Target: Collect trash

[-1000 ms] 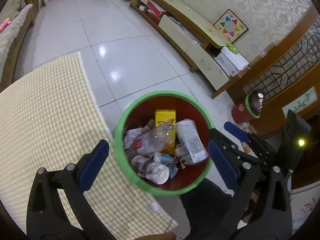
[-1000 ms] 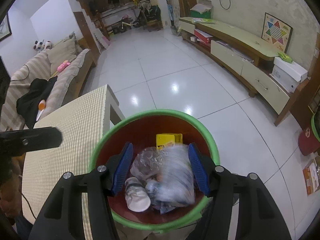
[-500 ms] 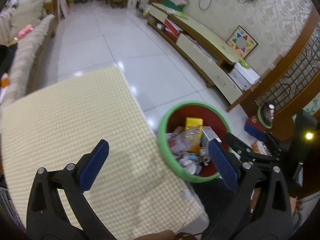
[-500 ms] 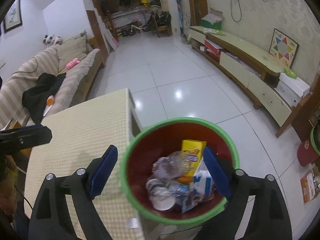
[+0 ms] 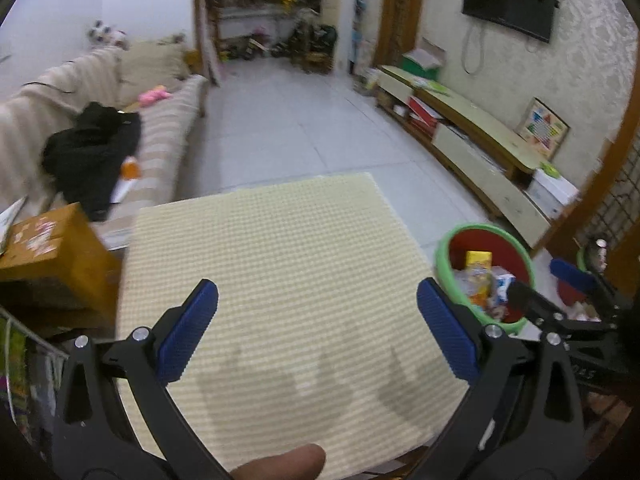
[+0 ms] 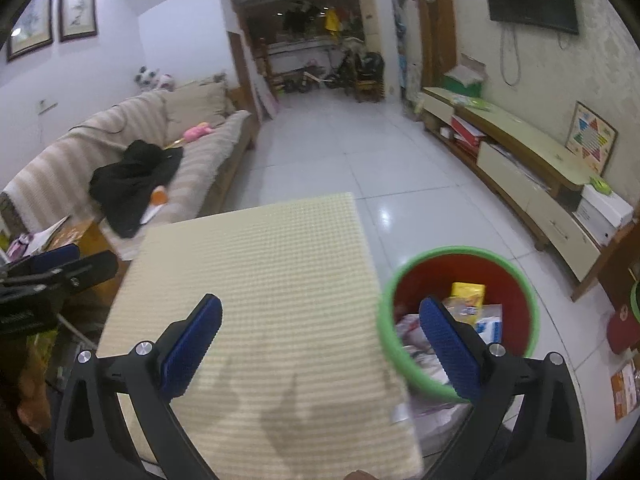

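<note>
From the left wrist we see our left gripper (image 5: 316, 326) tilted down over the woven yellow-check table (image 5: 276, 264), blue ribbed pads spread wide on nothing, while the green-rimmed red trash bin (image 5: 485, 270) stands on the floor just past the table's right edge, cartons and wrappers inside. From the right wrist, our right gripper (image 6: 320, 342) has just been opening, nothing between its pads, one finger over the bin (image 6: 458, 312), one over the table (image 6: 256, 280).

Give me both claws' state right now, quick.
Left claw: open, nothing between its pads, over the checked table.
Right claw: jaws just opened wide, empty, beside the green-rimmed bin.
</note>
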A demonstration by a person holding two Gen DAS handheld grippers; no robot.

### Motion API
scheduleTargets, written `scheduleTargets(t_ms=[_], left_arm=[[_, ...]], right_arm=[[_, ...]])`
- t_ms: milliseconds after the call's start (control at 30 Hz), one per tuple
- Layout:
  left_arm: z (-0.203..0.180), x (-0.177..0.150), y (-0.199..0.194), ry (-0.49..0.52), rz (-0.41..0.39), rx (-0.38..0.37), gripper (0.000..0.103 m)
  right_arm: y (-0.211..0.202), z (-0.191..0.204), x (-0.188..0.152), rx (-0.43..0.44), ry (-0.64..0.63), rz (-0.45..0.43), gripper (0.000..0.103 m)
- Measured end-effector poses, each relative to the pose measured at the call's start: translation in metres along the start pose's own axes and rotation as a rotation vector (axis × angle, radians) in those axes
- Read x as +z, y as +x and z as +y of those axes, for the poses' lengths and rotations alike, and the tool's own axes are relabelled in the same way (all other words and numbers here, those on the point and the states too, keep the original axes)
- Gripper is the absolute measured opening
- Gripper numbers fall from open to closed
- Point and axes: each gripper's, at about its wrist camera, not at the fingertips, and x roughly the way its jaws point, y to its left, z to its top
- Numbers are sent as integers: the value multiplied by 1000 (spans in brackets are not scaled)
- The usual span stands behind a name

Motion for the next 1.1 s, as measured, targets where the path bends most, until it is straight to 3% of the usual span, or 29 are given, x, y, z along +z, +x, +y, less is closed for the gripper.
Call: scheduleTargets(t_ms=[100,367,533,900,1100], left_arm=[[16,-18,-14,7,-53,49,98],[36,-53,-35,-15,-37,93,98],[41,-67,-50,-73,-66,109,98],[52,-84,-65,-119,-56,151,98],[58,-86,-66,-132,-50,137,98]], right_arm=[[-8,25,-6,2,-27,-13,96],[-20,52,-27,-28,-64,-19,96],[-31,62,-36,-24,-90,-30,96],[-45,81,-43,35,-127,-45,96],[-44,88,-44,45,-144,-41,96]])
